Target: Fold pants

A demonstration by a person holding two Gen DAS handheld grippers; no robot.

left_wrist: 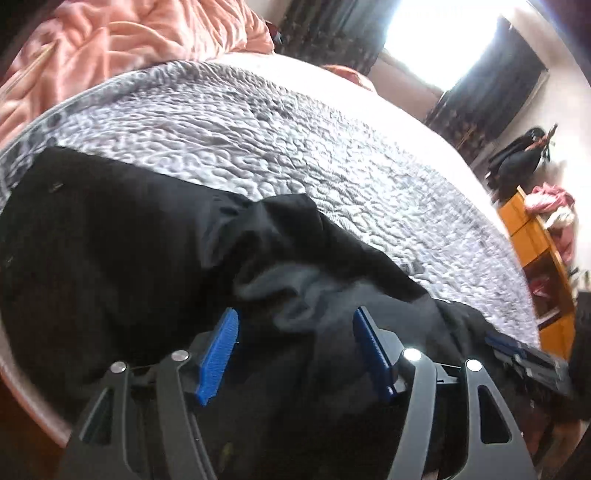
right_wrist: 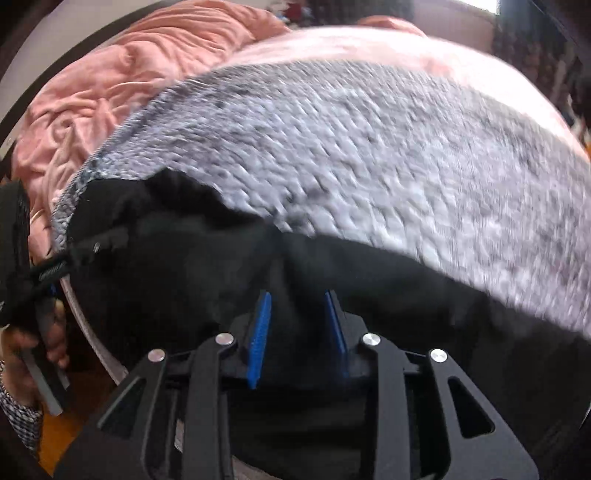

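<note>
Black pants [left_wrist: 122, 240] lie rumpled along the near edge of a grey quilted bedspread [left_wrist: 258, 129]. My left gripper [left_wrist: 295, 321] is open just above a bunched fold of the pants, its blue pads [left_wrist: 218, 354] apart and empty. The right gripper shows at the lower right of the left wrist view [left_wrist: 524, 358]. In the right wrist view, the pants [right_wrist: 184, 266] spread across the bed edge, and my right gripper [right_wrist: 299, 299] is open over the black cloth with its blue pads [right_wrist: 260, 339] apart. The view is blurred.
A pink rumpled blanket [left_wrist: 140, 40] lies at the far left of the bed. An orange wooden shelf [left_wrist: 535, 251] with clothes stands right of the bed. A bright window [left_wrist: 443, 33] is at the back. The person's left hand [right_wrist: 33, 339] is at the bed's edge.
</note>
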